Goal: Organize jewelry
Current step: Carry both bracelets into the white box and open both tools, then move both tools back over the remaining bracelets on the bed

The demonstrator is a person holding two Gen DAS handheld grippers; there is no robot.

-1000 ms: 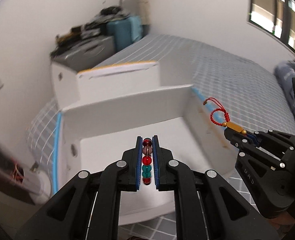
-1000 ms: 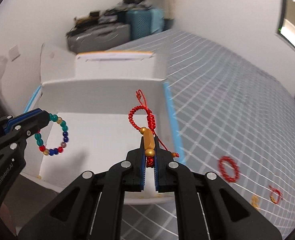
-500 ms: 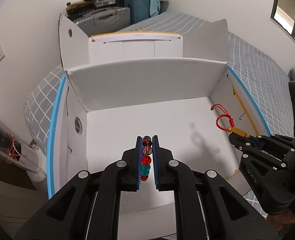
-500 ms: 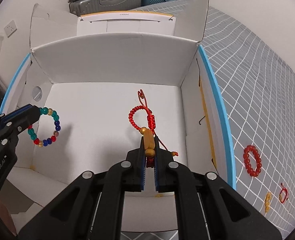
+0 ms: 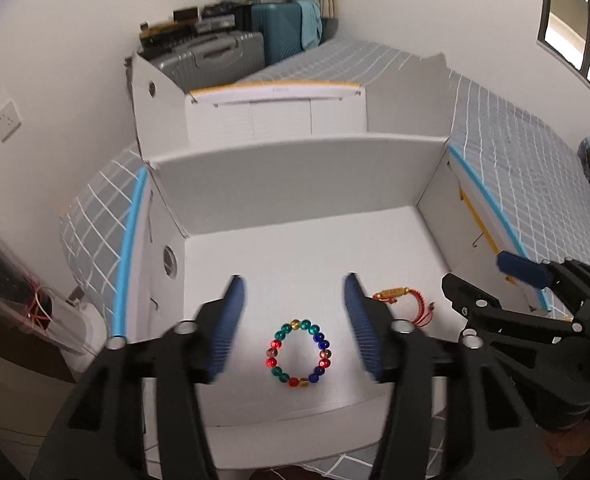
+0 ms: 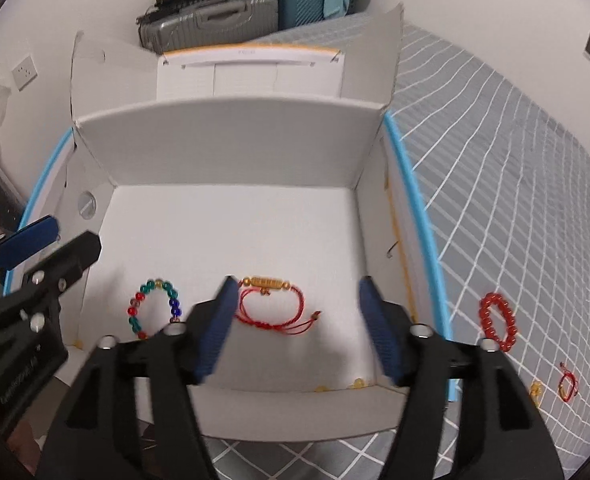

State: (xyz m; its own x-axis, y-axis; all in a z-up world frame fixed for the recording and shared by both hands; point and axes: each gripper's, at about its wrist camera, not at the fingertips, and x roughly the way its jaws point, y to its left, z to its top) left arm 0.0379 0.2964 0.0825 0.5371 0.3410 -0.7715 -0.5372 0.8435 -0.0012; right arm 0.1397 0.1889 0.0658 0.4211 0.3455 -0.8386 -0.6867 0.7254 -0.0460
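A multicoloured bead bracelet [image 5: 298, 354] lies flat on the floor of the open white box [image 5: 295, 168], below my left gripper [image 5: 291, 292], which is open and empty. A red cord bracelet with a gold bead [image 6: 273, 305] lies on the box floor beside it, below my right gripper [image 6: 295, 296], also open and empty. The bead bracelet also shows in the right wrist view [image 6: 155, 307]. The cord bracelet shows in the left wrist view [image 5: 405, 300]. The right gripper [image 5: 511, 280] is at the right edge there.
The box [image 6: 231, 140] sits on a grey checked bed cover [image 6: 515, 160]. On the cover to the right of the box lie a red bead bracelet [image 6: 498, 322], a small red cord piece [image 6: 567, 386] and a small gold piece [image 6: 535, 391]. Suitcases [image 6: 215, 16] stand behind.
Both grippers have opened. The bead bracelet and the red cord bracelet dropped from the jaws and now lie on the box floor.
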